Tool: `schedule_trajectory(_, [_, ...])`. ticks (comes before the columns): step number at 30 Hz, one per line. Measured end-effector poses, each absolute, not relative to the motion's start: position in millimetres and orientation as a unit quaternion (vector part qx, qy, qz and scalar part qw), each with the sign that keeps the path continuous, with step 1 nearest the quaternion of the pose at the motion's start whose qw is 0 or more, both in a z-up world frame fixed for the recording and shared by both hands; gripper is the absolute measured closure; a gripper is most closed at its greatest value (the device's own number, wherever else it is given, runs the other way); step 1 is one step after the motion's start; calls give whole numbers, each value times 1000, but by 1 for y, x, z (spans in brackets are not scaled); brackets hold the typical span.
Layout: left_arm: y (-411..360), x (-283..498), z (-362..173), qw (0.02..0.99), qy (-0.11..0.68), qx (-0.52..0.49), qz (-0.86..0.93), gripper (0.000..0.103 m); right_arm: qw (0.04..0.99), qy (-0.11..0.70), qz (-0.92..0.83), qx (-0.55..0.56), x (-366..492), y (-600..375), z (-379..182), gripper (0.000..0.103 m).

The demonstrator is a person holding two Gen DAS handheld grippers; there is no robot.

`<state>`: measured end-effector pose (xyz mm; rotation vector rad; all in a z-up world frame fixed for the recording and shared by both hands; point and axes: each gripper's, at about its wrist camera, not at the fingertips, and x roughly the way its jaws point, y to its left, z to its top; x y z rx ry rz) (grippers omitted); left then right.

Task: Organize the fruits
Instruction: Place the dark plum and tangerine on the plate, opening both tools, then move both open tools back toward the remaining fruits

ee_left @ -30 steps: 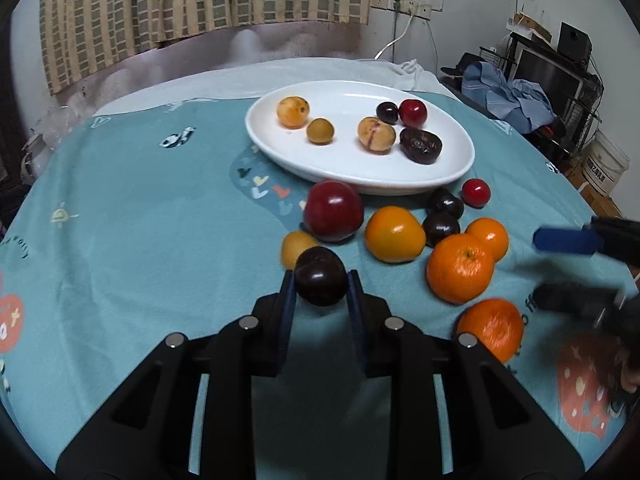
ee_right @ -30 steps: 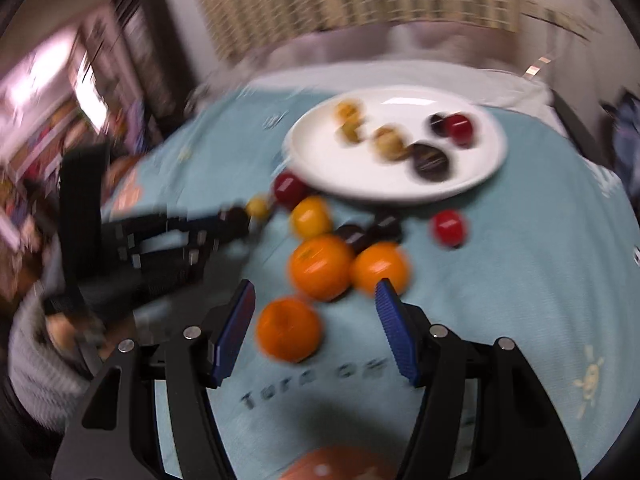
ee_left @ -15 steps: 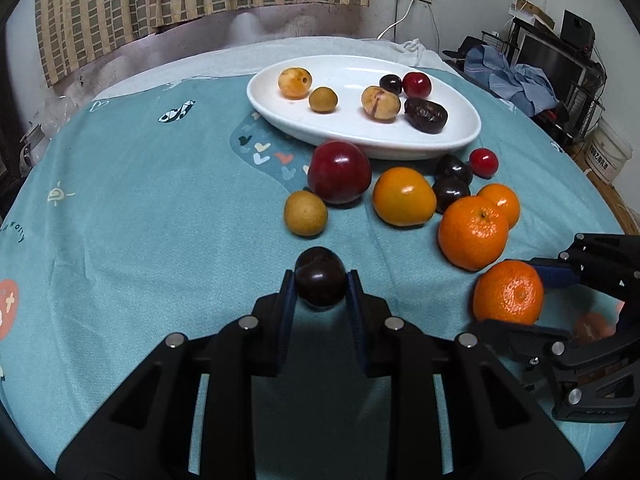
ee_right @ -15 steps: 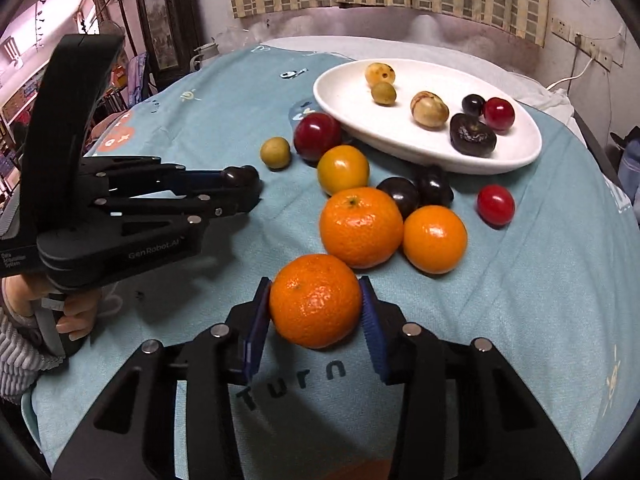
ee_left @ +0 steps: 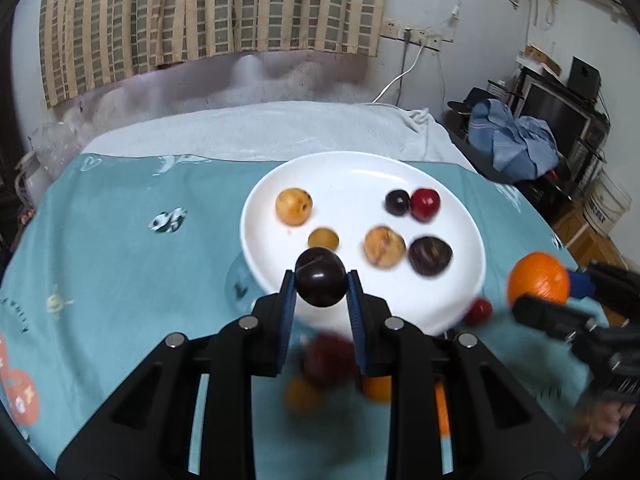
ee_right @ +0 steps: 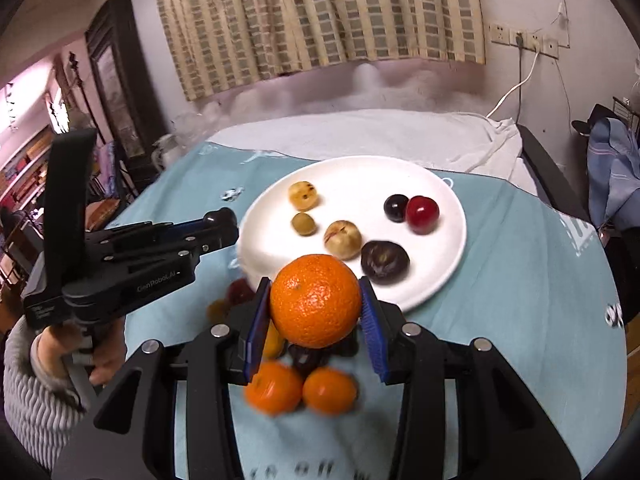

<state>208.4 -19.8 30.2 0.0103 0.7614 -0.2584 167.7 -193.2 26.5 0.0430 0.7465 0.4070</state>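
My left gripper [ee_left: 321, 285] is shut on a dark plum [ee_left: 320, 277] and holds it in the air over the near rim of the white plate [ee_left: 352, 178]. My right gripper [ee_right: 316, 308] is shut on an orange mandarin [ee_right: 315, 301], lifted above the cloth just before the plate [ee_right: 360, 172]. The mandarin also shows at the right of the left wrist view [ee_left: 538, 279]. The plate holds several small fruits: yellow loquats, dark plums and a red cherry [ee_right: 422, 209]. Several loose fruits lie on the cloth below both grippers, blurred.
The teal printed tablecloth [ee_left: 120, 248] covers a round table. Two mandarins [ee_right: 300, 390] and dark plums lie near the front. A white towel [ee_left: 260, 128] lies behind the plate. Clutter and a monitor stand off the table at the right.
Both grippers have lifted their fruit off the cloth and moved forward toward the plate. The right gripper closed on the mandarin about half a second ago.
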Motion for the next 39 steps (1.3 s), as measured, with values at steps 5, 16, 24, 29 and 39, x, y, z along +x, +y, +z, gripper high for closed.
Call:
schedule_trajectory(5, [-30, 244, 3, 907, 402, -4, -127, 77, 896, 396, 197, 35, 208, -176, -6, 59])
schedule_trajectory(16, [-4, 210, 14, 920, 374, -24, -111, 37, 911, 342, 206, 100, 180, -211, 27, 40])
schedule_trajectory(24, [16, 146, -11, 921, 380, 20, -79, 36, 899, 355, 176, 187, 131, -265, 5, 33])
schedule_trajectory(29, [4, 137, -27, 917, 385, 73, -75, 36, 877, 377, 165, 250, 133, -288, -10, 33])
schedule_trajectory(39, [-7, 145, -36, 911, 392, 83, -92, 36, 893, 378, 171, 173, 127, -263, -6, 33])
